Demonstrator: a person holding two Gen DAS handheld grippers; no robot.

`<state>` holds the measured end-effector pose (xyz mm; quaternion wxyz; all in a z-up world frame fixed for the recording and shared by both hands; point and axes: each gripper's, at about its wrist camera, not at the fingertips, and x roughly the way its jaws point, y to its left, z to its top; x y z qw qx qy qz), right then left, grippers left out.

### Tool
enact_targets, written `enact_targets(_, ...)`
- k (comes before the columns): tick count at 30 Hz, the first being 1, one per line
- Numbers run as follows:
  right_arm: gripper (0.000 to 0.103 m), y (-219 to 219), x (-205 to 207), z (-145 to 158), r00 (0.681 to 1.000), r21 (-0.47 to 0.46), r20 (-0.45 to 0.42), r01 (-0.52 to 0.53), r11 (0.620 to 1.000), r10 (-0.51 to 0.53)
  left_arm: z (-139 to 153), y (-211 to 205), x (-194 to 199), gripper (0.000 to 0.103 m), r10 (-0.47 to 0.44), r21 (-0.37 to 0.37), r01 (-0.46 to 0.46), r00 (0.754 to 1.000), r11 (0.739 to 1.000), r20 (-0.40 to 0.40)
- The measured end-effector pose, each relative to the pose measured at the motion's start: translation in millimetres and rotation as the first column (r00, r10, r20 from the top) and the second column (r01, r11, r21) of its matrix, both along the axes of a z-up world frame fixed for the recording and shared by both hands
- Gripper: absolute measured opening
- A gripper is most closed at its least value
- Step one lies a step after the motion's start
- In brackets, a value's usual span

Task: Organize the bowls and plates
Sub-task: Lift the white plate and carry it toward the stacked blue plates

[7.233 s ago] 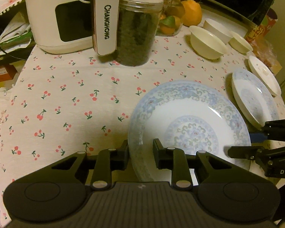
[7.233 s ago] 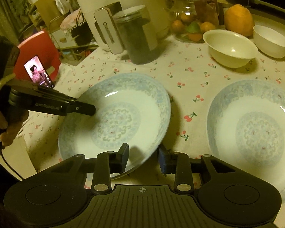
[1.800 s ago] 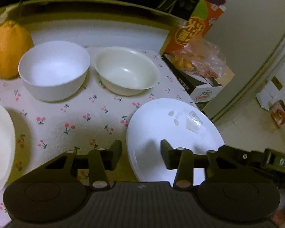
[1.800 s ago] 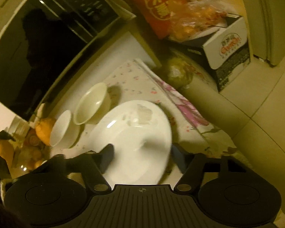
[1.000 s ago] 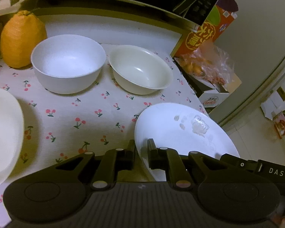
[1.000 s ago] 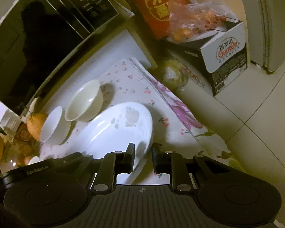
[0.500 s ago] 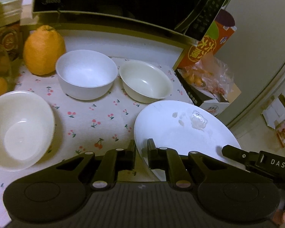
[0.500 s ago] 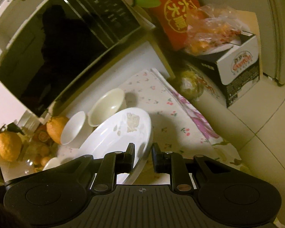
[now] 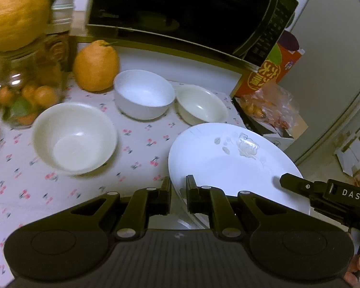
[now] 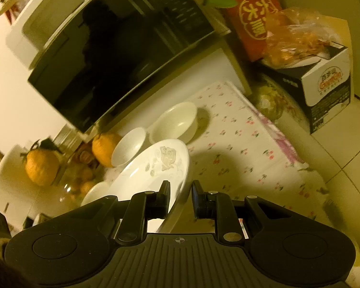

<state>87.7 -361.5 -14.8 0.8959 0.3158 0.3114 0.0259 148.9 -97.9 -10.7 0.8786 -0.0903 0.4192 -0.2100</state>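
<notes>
Both hand-held grippers, left point(image 9: 178, 192) and right point(image 10: 180, 196), seemingly pinch the white plate point(image 9: 228, 163) beside three bowls point(image 9: 74, 138).

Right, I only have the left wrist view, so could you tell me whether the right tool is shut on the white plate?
Observer: Yes, the right tool is shut on the plate, with one finger on each side of its rim.
Operator: Thank you. Is the plate off the tablecloth on that side?
Observer: It looks so. The plate tilts up there, and its shadow falls on the tablecloth beyond it.
</notes>
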Motion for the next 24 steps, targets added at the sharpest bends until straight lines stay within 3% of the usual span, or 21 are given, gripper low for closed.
enact_targets(16, 0.019, 54, -12, 3, 0.993, -0.007, -0.023, -0.113, 0.994, 0.112, -4, 61, -36, 0.01, 0.077, -0.01, -0.077, 0.996, 0.997, -0.05)
enact_targets(24, 0.019, 79, -16, -5, 0.986, -0.032, -0.063, -0.155, 0.987, 0.153, -13, 80, -51, 0.01, 0.097, 0.019, -0.096, 0.994, 0.995, -0.059)
